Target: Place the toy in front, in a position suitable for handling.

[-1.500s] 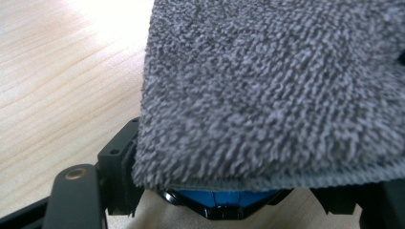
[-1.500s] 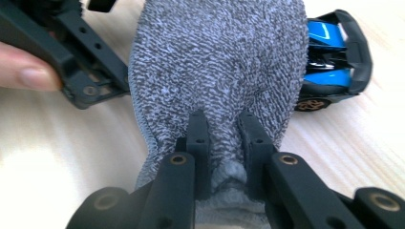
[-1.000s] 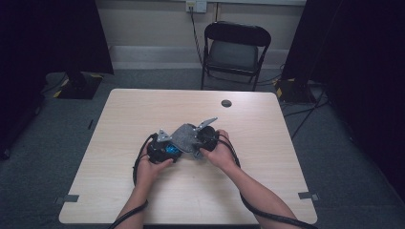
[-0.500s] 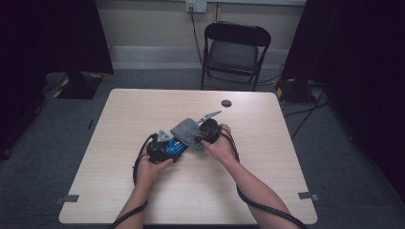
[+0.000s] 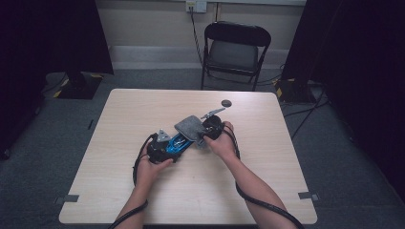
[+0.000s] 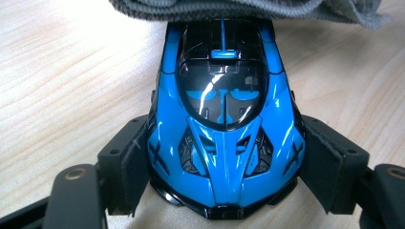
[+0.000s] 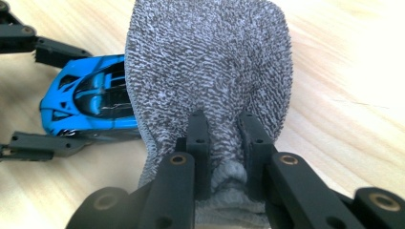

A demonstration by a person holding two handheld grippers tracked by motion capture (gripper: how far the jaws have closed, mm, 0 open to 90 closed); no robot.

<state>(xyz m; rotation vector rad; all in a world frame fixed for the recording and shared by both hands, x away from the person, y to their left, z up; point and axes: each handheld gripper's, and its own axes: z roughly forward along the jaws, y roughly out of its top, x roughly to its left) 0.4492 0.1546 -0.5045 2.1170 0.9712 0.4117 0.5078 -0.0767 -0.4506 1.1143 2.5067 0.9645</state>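
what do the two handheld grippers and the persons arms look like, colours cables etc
Both the left gripper and the right gripper are black with flat black jaws on pinned links with brass-coloured pivots. Each carries a grey three-cornered plate and trails a black cable. Forearms are bare, no sleeves.

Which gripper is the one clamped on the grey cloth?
The right gripper: its jaws pinch a fold of the grey cloth. The left gripper instead clasps the blue toy car by its sides.

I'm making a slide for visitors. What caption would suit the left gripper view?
Left gripper clamps a blue toy car on the wooden table, a grey cloth draped over its far end.
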